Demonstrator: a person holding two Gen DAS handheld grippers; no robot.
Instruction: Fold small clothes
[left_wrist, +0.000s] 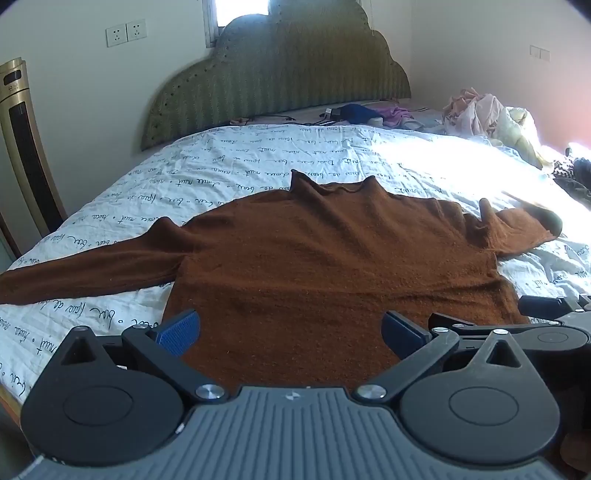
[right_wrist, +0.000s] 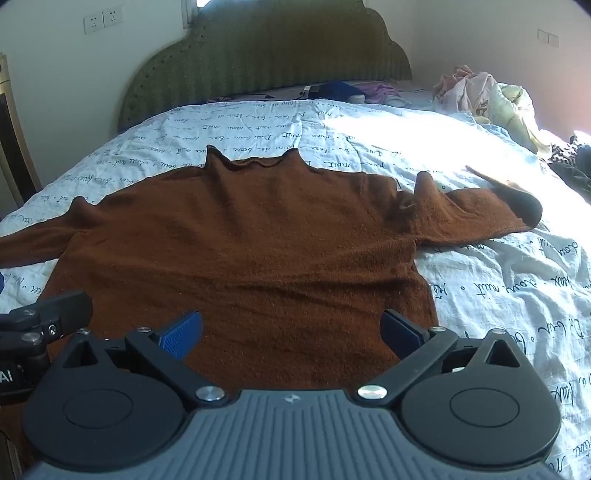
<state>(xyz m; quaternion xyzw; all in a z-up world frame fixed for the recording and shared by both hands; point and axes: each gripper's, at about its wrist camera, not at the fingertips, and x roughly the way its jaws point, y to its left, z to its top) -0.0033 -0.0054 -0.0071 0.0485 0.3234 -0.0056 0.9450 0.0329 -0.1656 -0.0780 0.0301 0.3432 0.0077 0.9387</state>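
A brown knit sweater lies spread flat on the bed, collar toward the headboard, both sleeves out to the sides. It also shows in the right wrist view. My left gripper is open and empty over the sweater's lower left hem. My right gripper is open and empty over the lower right hem. The right sleeve is partly doubled over near its cuff. The left sleeve lies straight.
The bed has a white sheet with script print and a green headboard. A pile of clothes sits at the far right corner. Dark and purple items lie by the headboard. A gold tower unit stands at left.
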